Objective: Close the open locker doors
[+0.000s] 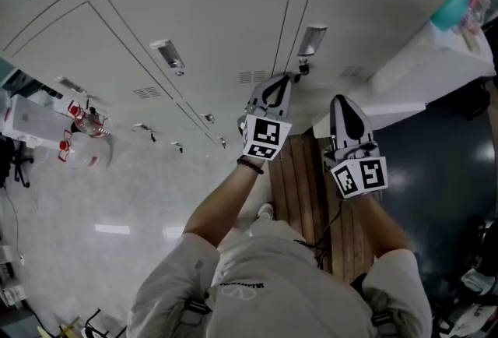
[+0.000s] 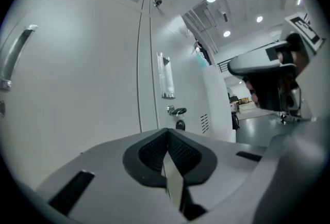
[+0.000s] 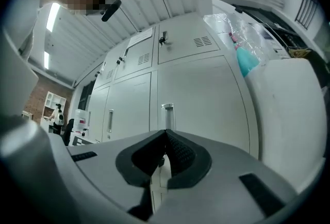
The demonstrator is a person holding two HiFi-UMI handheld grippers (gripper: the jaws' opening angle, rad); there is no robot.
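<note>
- Closed locker doors (image 1: 194,17) fill the left of the row.
- Left gripper (image 1: 282,86): its 2 jaws are clenched on nothing, and its tip is just beside a key (image 1: 302,68) below a door handle (image 1: 312,40).
- Right gripper (image 1: 341,101): jaws pressed together, empty, just beside the open locker door (image 1: 424,68), which juts out at the right.

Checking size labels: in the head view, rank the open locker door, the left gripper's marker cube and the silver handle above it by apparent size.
Largest to smallest:
open locker door
left gripper's marker cube
silver handle
The cube is nearer the camera, so its real size against the handle is unsure.
</note>
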